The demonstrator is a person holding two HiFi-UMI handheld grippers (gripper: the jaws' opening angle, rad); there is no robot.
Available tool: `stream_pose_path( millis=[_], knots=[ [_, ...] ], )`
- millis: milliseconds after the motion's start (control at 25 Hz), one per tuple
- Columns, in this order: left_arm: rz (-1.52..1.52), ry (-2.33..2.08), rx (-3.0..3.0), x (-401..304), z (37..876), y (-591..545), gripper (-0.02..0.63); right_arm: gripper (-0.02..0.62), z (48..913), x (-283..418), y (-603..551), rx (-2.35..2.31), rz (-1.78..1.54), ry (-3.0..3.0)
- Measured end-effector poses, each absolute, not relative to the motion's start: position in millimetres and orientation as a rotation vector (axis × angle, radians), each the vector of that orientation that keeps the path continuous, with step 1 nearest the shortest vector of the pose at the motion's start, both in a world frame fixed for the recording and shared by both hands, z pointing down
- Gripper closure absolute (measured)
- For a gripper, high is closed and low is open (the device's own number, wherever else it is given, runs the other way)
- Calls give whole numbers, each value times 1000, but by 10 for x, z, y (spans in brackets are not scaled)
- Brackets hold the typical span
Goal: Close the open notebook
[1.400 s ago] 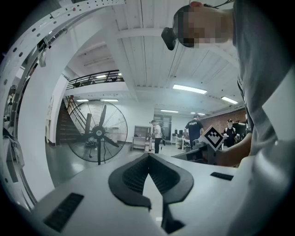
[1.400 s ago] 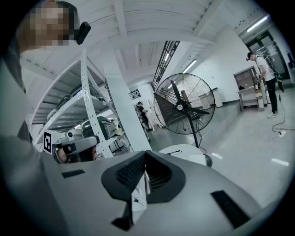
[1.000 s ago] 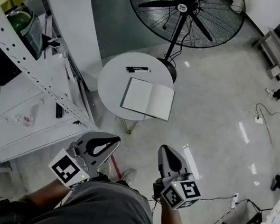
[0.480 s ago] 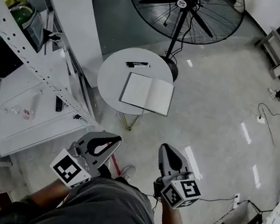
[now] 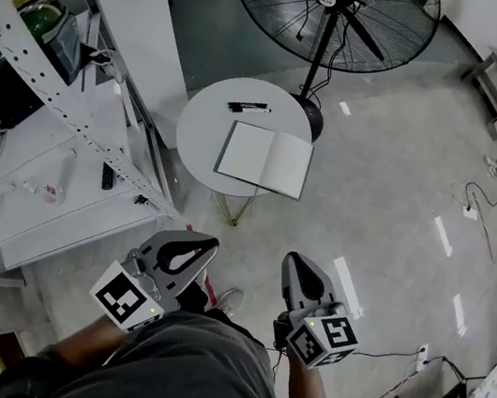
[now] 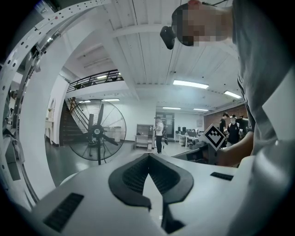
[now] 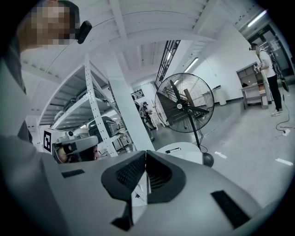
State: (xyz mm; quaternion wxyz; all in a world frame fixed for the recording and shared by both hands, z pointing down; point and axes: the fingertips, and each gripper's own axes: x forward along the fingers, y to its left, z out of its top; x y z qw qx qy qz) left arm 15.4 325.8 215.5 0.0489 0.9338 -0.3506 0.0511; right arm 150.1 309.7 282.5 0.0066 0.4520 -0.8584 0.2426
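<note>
Ahead, notebook (image 5: pixel 265 159) open on round table (image 5: pixel 206 129) beside fan (image 5: pixel 334 8); left gripper (image 5: pixel 206 244) and right gripper (image 5: pixel 292 264) fingers (image 6: pixel 131 177) closed, empty.

**Open notebook** (image 5: pixel 265 159): matt, off-white paper pages. **Round table** (image 5: pixel 206 129): a smooth white top with a faint sheen, carried on thin wire legs that look like metal. **Marker** (image 5: pixel 248 106): black plastic, slightly glossy. **Floor** (image 5: pixel 391 199): a smooth, pale, glossy coating in which lamp reflections are shown. **Fan** (image 5: pixel 334 13): dark metal wire guard and pole. **Shelving** (image 5: pixel 73 220): white-painted metal with perforated uprights. **Left gripper** (image 5: pixel 207 245) and **right gripper** (image 5: pixel 293 261): matt grey plastic shells lined with ribbed black pads. **Garment** (image 5: pixel 189 373): matt grey cloth.
</note>
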Motion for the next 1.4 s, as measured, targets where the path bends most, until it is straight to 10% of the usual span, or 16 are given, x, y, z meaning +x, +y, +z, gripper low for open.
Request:
stream_pose_path(
  millis=[1400],
  knots=[
    [143,-996,2799,-125,2472,1730,591,574,3143,1250,1726,1424,834,-2577]
  ],
)
